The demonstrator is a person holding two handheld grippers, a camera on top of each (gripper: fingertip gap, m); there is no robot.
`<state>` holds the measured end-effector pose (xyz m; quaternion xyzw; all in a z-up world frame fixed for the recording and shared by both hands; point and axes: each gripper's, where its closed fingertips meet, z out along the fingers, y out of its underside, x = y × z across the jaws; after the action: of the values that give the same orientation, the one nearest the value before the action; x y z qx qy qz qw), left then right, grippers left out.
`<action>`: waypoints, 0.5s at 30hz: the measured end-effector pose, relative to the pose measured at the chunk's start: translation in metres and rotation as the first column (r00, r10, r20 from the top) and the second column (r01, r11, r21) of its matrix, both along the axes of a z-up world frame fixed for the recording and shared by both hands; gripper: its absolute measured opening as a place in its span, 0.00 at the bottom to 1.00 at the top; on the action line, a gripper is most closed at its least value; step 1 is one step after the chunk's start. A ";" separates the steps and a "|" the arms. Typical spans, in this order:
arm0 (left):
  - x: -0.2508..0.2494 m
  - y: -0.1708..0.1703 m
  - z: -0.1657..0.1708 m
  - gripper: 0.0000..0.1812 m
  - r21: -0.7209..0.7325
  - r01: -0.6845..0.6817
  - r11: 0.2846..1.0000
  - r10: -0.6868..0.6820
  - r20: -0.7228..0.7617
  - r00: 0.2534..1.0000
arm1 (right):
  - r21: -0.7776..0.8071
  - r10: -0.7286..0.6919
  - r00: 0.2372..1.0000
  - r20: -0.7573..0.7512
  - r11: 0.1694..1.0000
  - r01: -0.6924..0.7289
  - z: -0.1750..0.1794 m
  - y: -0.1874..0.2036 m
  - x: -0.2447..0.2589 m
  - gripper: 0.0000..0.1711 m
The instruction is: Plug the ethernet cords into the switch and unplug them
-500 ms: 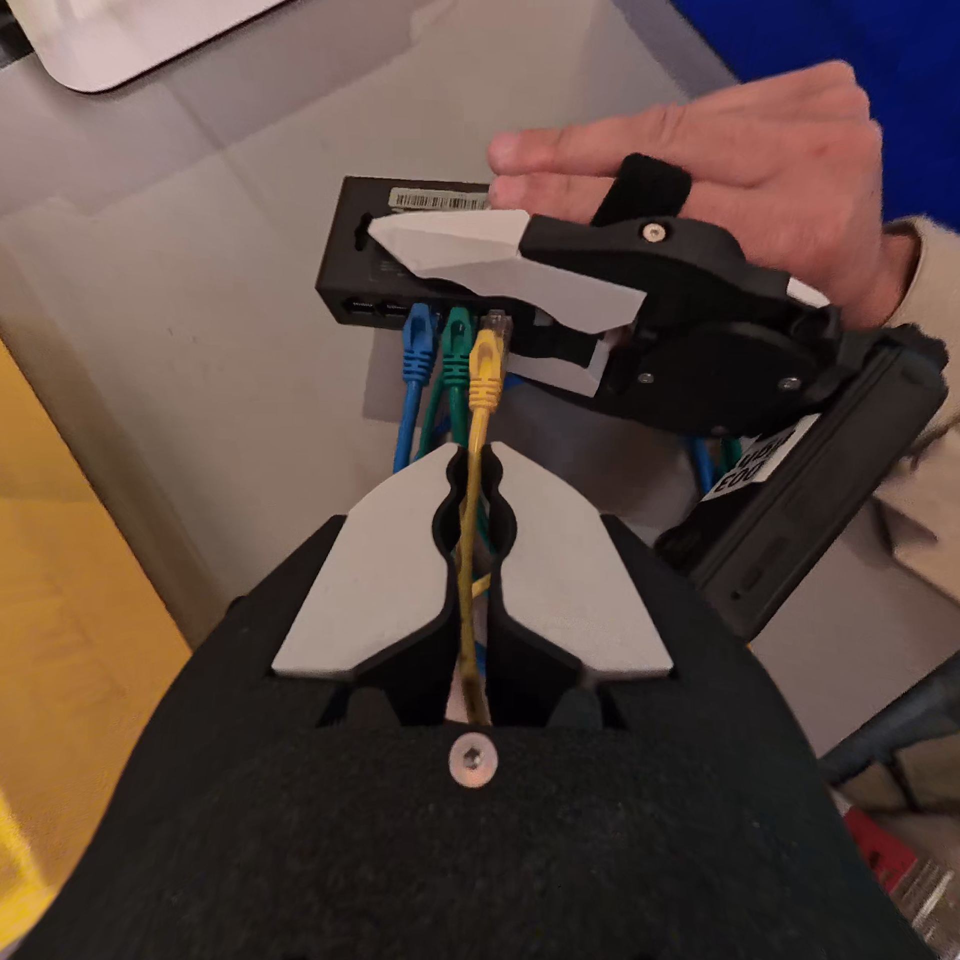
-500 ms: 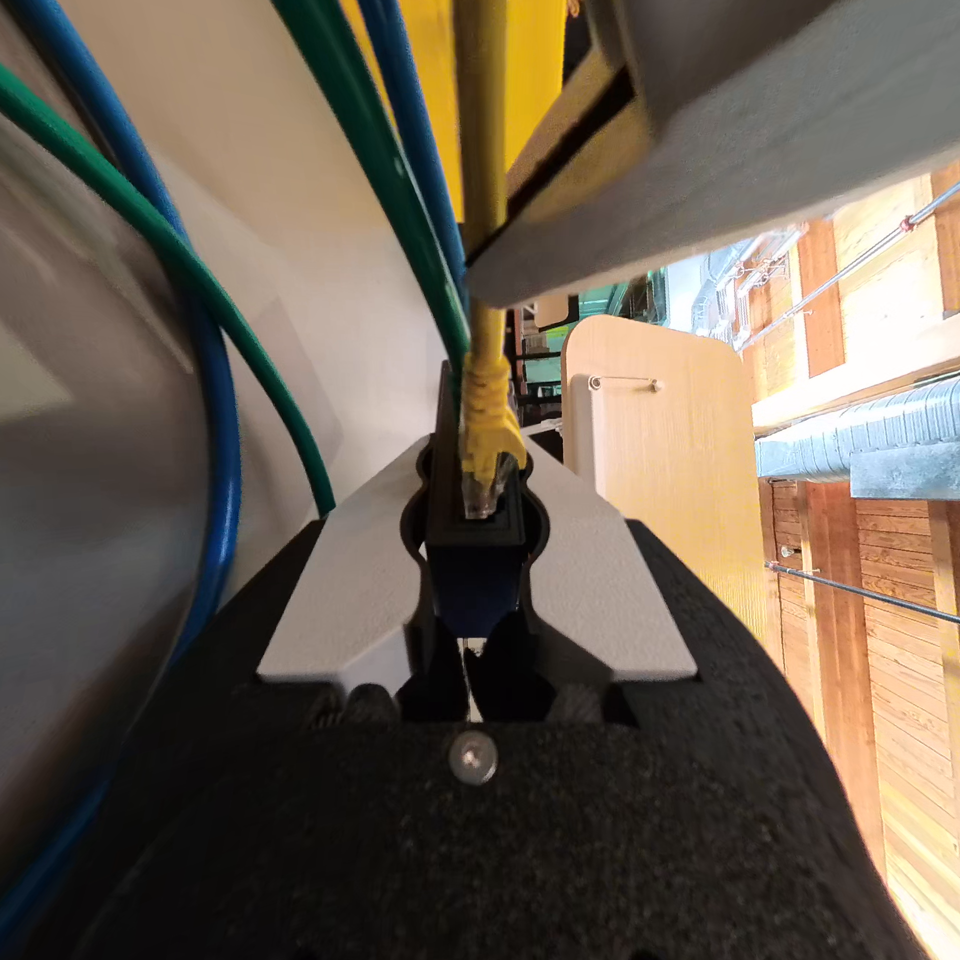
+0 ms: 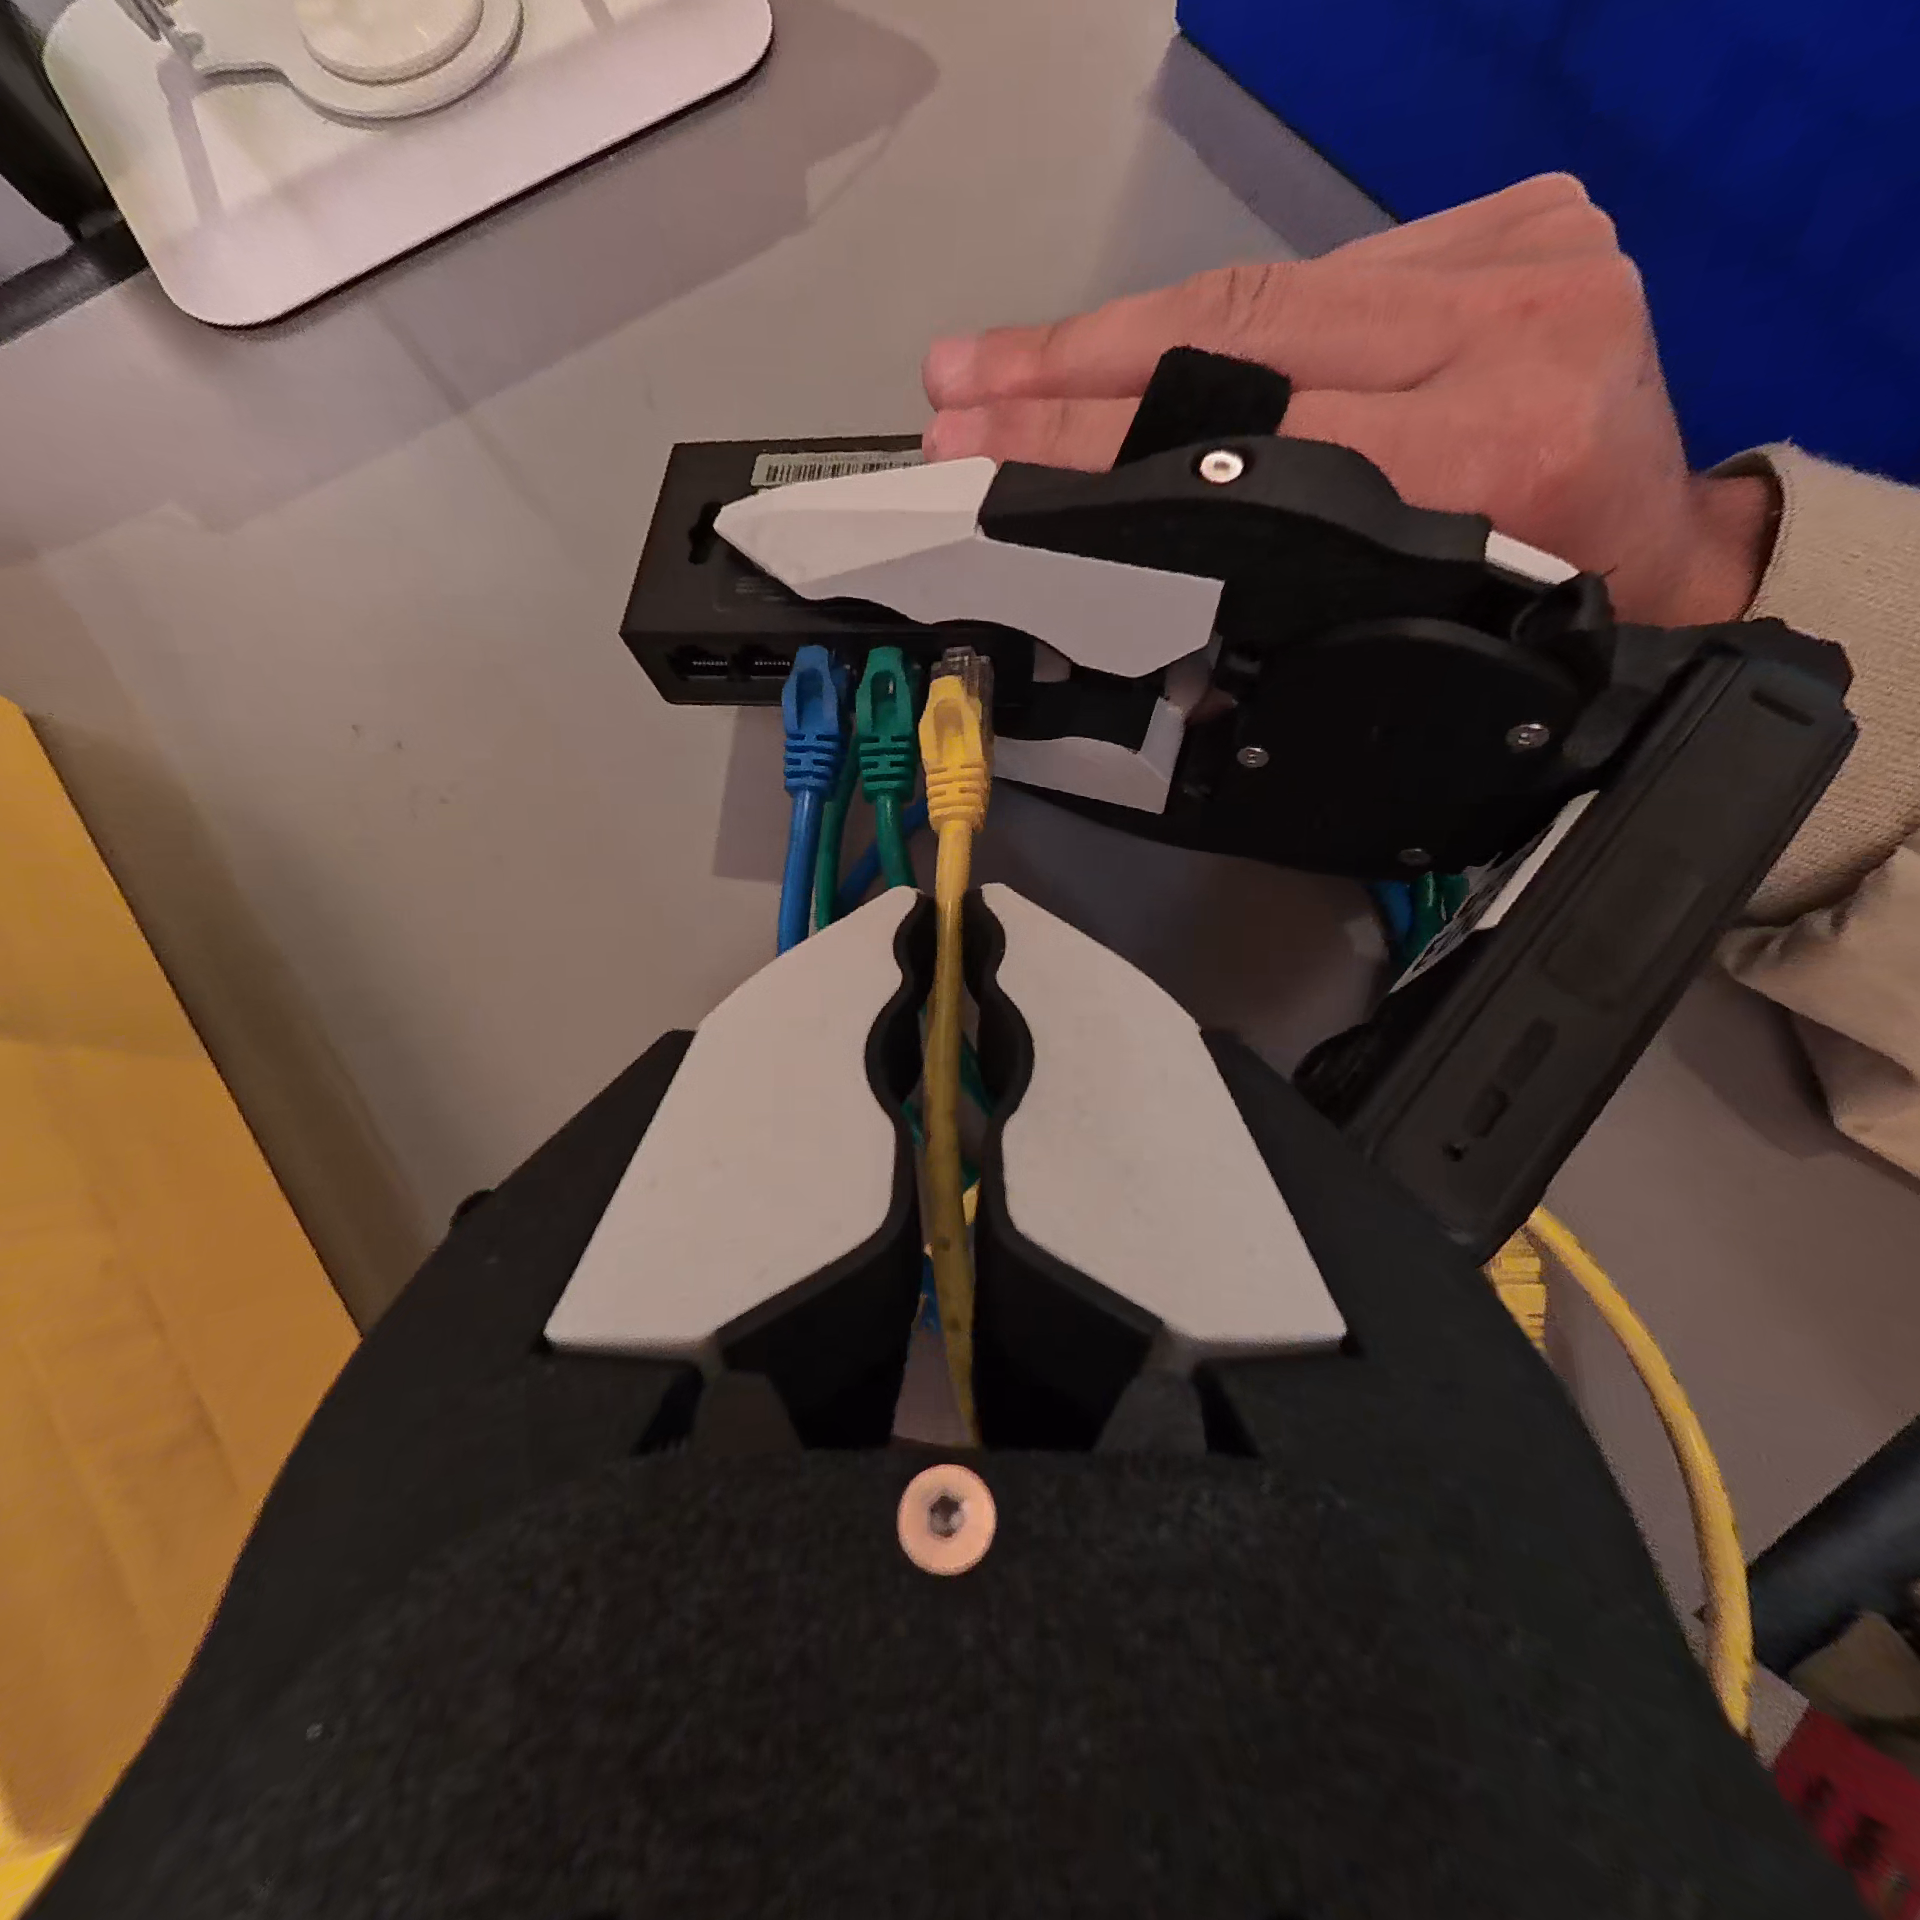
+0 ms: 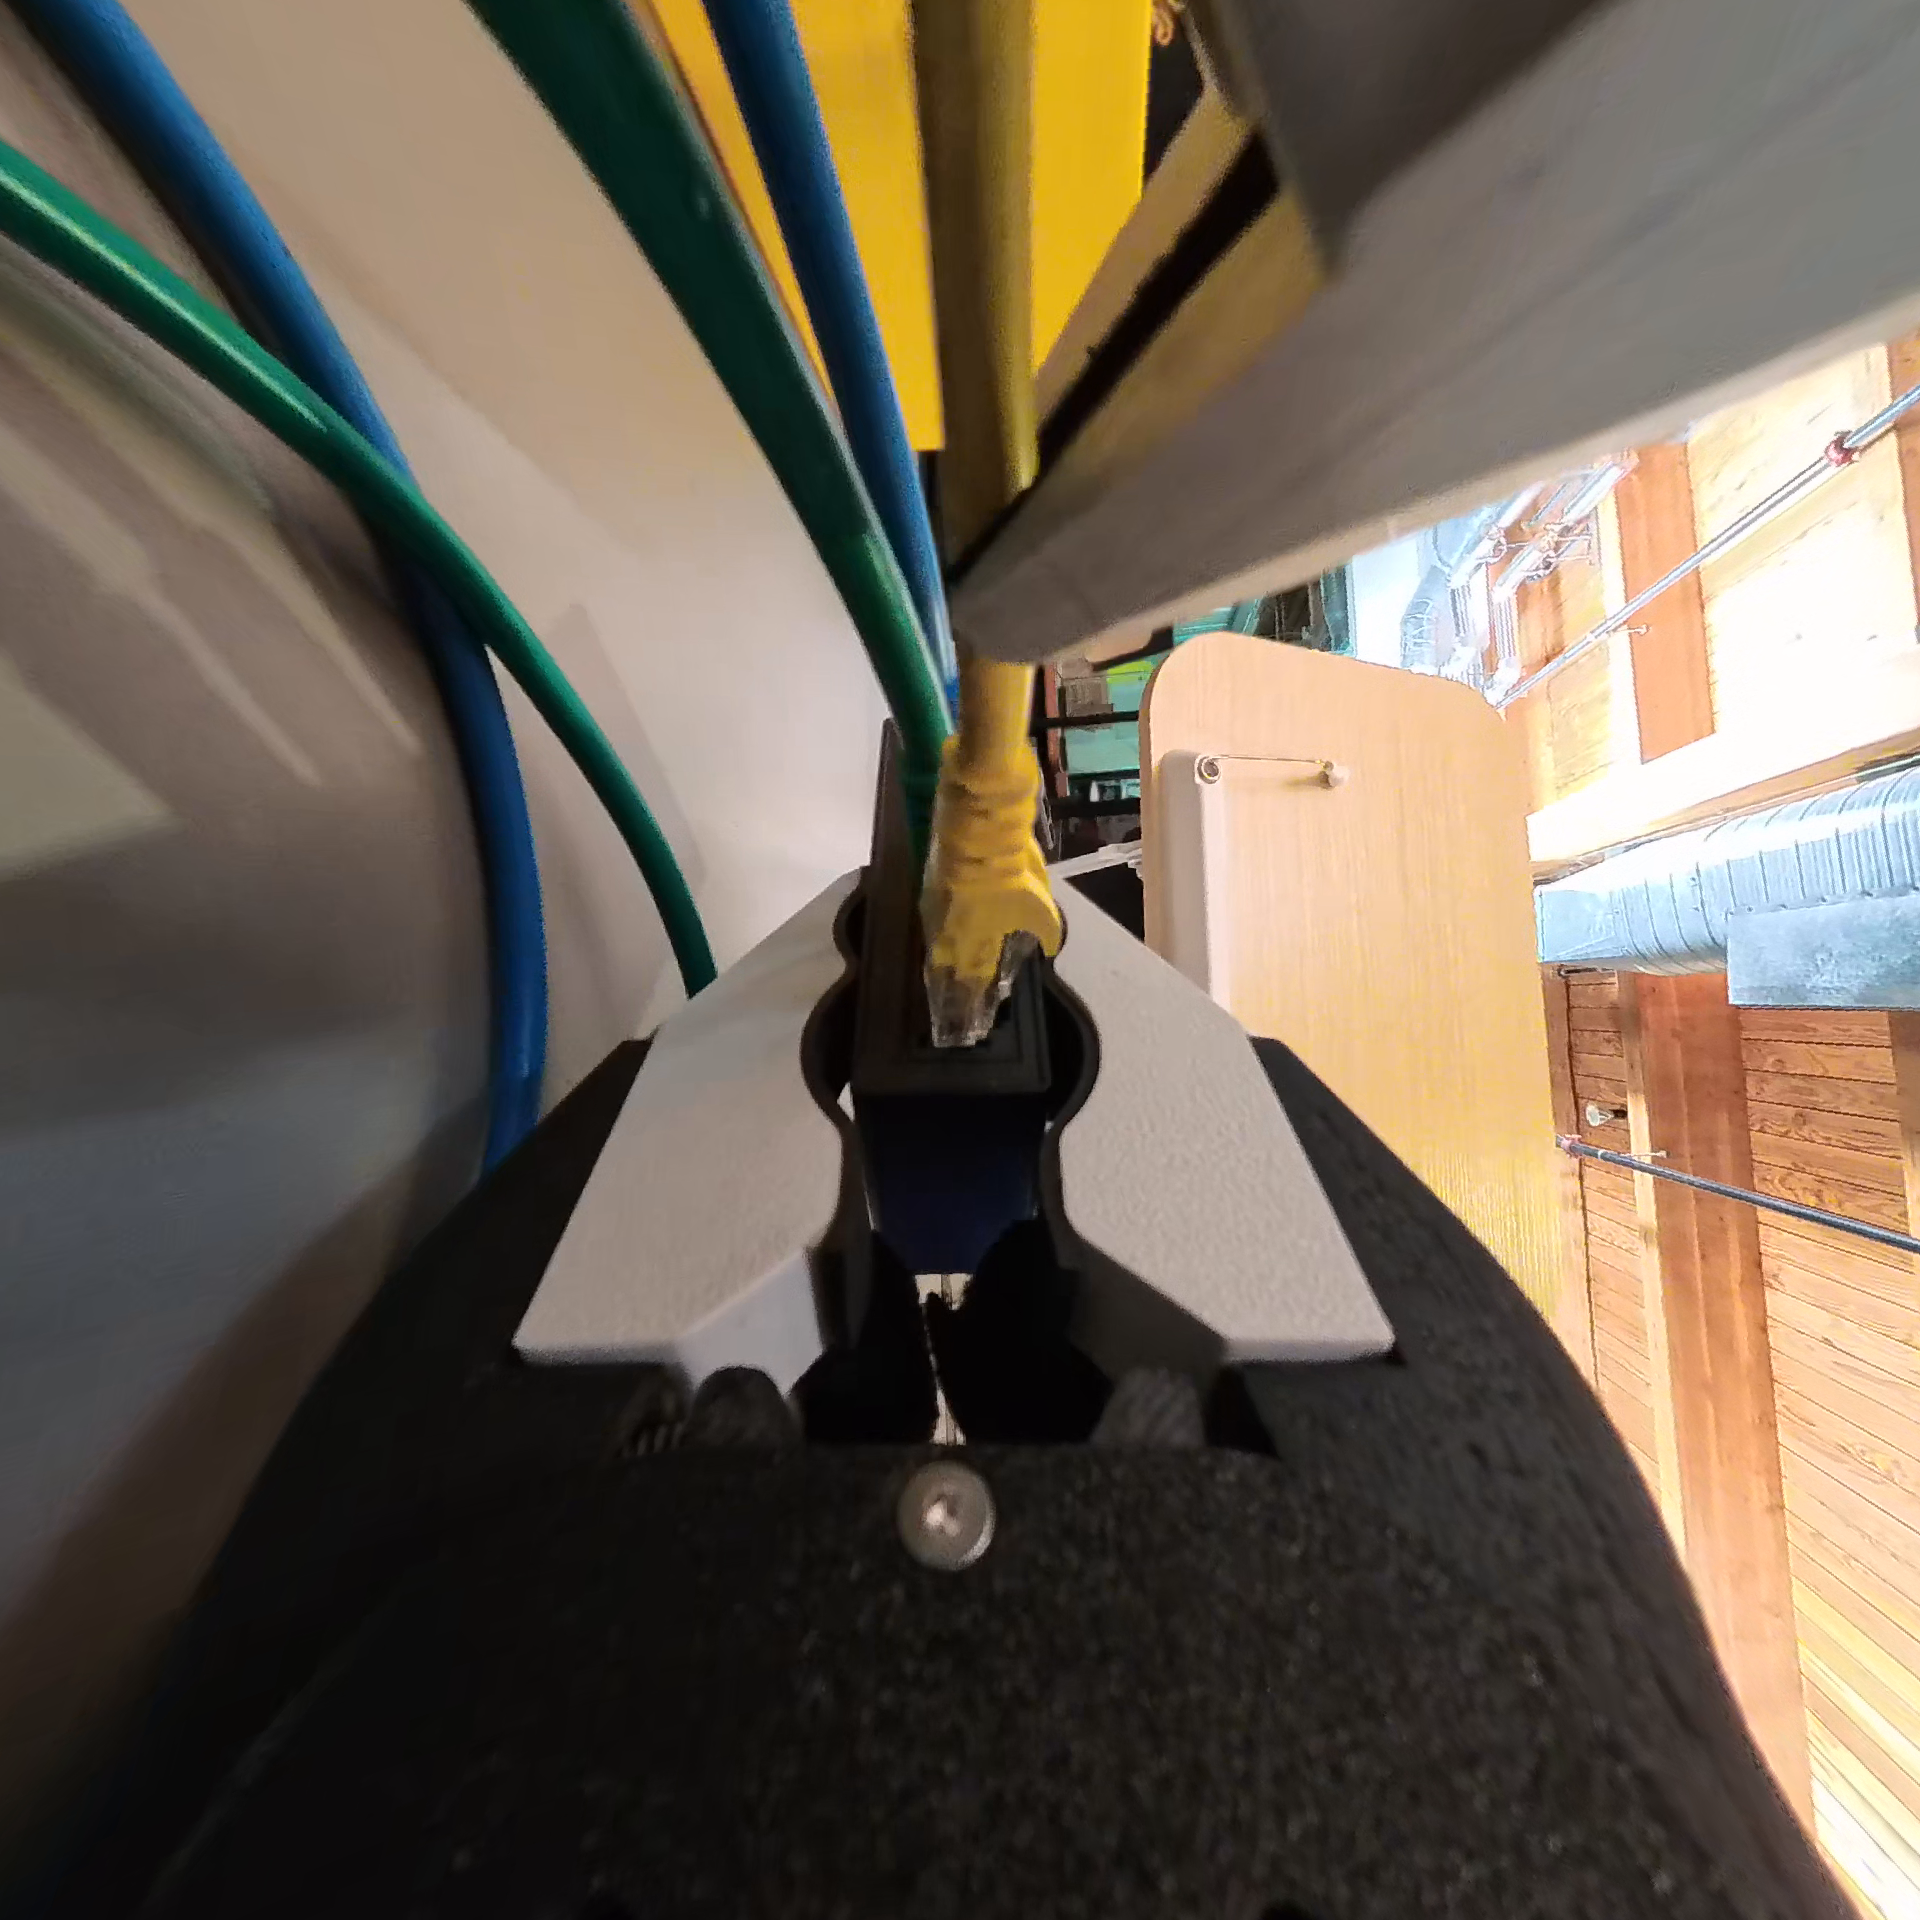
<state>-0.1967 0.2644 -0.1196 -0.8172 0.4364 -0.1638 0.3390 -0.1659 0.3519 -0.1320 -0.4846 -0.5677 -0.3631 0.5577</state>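
A black switch [image 3: 707, 582] lies on the grey table [image 3: 364, 644]. A blue plug [image 3: 810, 717] and a green plug [image 3: 886, 722] sit in its front ports. The yellow plug [image 3: 956, 738] is beside them, its clear tip at a port's mouth and tilted. My left gripper [image 3: 951, 902] is shut on the yellow cord [image 3: 948, 1091] just behind that plug. My right gripper [image 4: 956, 904] is shut on the switch [image 4: 951, 1060] from its right end, with one finger [image 3: 914, 540] over its top. The yellow plug [image 4: 982, 914] shows right ahead of it.
A white tray [image 3: 436, 197] stands at the back left. A yellow surface [image 3: 125, 1195] borders the table's left edge. A loose yellow cord [image 3: 1683, 1455] lies at the right. Blue [image 4: 499, 831] and green [image 4: 582, 644] cables trail off the switch. A person's hand [image 3: 1403, 332] holds the right gripper.
My left gripper has drawn back a little from the switch with the yellow cord. A bit more of the yellow plug's clear tip shows. The right gripper still clamps the switch.
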 end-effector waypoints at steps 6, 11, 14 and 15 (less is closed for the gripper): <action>0.000 -0.002 0.001 0.03 0.010 0.014 1.000 -0.014 0.026 1.000 | -0.016 0.016 1.000 -0.024 1.000 -0.016 -0.001 -0.002 -0.002 0.16; -0.001 -0.003 0.002 0.03 -0.006 0.004 1.000 -0.003 0.059 0.998 | -0.026 0.030 0.999 -0.033 0.999 -0.031 -0.002 -0.003 -0.005 0.16; -0.001 -0.003 0.001 0.03 0.009 0.008 1.000 -0.009 0.044 0.999 | -0.032 0.031 0.999 -0.025 0.999 -0.032 -0.004 -0.003 -0.005 0.16; -0.001 -0.003 0.001 0.03 0.017 0.010 1.000 -0.011 0.037 0.999 | -0.034 0.033 0.999 -0.027 0.999 -0.033 -0.004 -0.003 -0.005 0.16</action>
<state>-0.1977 0.2614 -0.1183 -0.8089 0.4355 -0.1772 0.3531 -0.1710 0.3488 -0.1362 -0.4895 -0.5745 -0.3375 0.5625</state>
